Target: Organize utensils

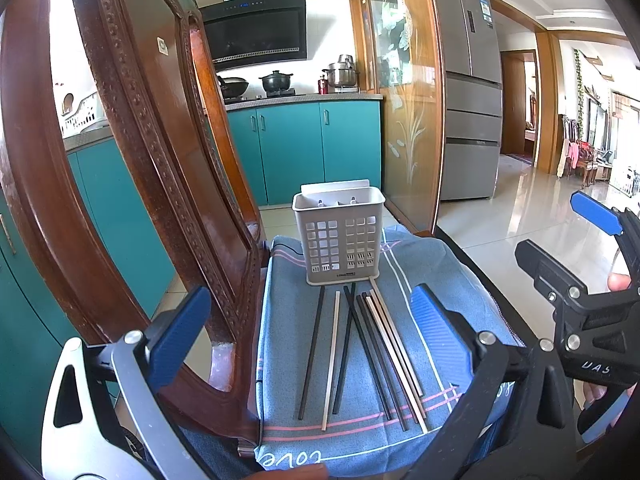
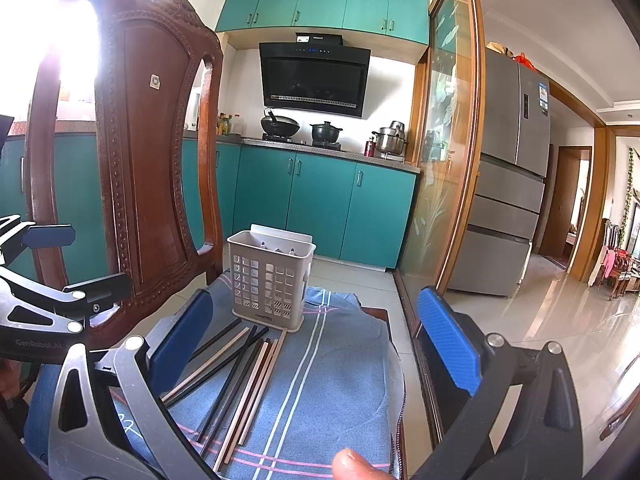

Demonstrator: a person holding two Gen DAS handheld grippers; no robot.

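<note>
Several chopsticks, some black and some pale wood, lie side by side on a blue striped cloth spread over a chair seat. Just beyond their far tips a grey perforated utensil basket stands upright. My left gripper hovers open over the chopsticks, holding nothing. My right gripper is off to the right, also open. In the right wrist view the chopsticks lie left of centre in front of the basket. The right gripper is open and empty; the left gripper shows at the left edge.
The carved wooden chair back rises close on the left. A glass sliding door and tiled floor lie to the right. Teal kitchen cabinets stand behind. A thumb shows at the bottom edge.
</note>
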